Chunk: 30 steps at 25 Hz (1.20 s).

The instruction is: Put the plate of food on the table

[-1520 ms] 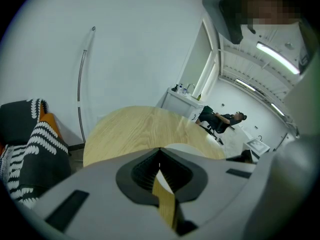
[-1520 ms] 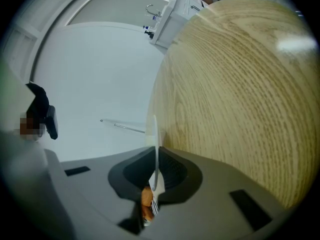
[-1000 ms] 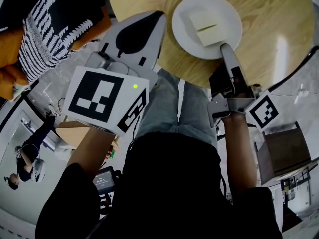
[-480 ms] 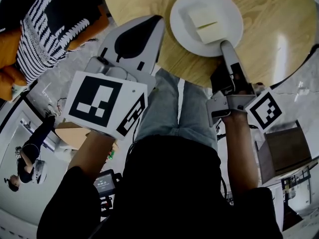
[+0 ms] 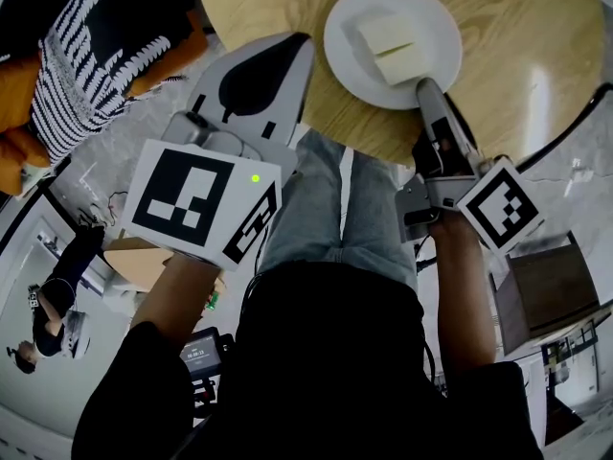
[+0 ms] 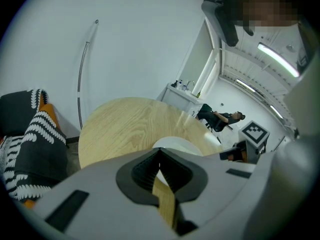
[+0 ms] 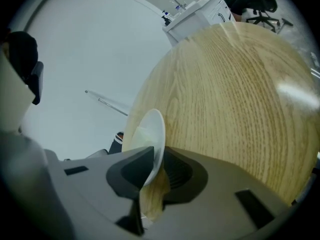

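A white plate (image 5: 426,12) with a pale square slab of food (image 5: 391,46) lies flat on the round wooden table (image 5: 536,56). My right gripper (image 5: 424,86) sits at the plate's near rim. In the right gripper view the rim (image 7: 152,134) stands between the jaws with a strip of wood showing beside it; the jaws have just been opening and no longer press on it. My left gripper (image 5: 303,38) hangs shut and empty over the table's near edge, left of the plate (image 6: 175,144).
A black-and-white patterned cloth on something orange (image 5: 86,56) lies left of the table. A brown box (image 5: 546,295) stands on the floor at the right. My legs in jeans (image 5: 335,209) are just below the table edge. A seated person (image 6: 220,116) is far off.
The right gripper has rolled at the plate's rim, its marker cube now facing the camera more, and its jaws have parted. The plate edged slightly left. The left gripper has not moved.
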### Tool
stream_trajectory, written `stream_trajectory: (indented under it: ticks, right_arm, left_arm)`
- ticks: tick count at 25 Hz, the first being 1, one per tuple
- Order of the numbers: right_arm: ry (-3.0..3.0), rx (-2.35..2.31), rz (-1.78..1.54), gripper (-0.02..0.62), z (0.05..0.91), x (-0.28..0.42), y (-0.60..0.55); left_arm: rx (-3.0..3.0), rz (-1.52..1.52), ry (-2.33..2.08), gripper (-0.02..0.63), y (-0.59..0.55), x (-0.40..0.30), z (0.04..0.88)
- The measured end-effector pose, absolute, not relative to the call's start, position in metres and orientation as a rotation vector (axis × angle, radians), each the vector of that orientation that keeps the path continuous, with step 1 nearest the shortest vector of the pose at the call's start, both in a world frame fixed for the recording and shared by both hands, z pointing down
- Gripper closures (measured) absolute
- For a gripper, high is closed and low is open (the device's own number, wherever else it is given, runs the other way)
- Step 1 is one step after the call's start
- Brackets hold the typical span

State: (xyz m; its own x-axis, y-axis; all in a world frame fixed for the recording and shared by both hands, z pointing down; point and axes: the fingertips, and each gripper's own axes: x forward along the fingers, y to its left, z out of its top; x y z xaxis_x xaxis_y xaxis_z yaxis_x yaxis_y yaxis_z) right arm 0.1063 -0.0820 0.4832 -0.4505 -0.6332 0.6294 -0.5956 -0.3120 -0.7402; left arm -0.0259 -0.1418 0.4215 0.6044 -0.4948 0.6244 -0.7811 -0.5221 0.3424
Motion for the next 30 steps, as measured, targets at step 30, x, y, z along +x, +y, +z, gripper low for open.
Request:
stream_trajectory:
  ticks: [30]
  right_arm:
    - [2.748, -1.369, -1.868, 0.419, 0.486, 0.093, -0.054]
  left_arm:
    - [2.265, 0.597, -0.982, 0.598, -0.130, -0.019, 0.411]
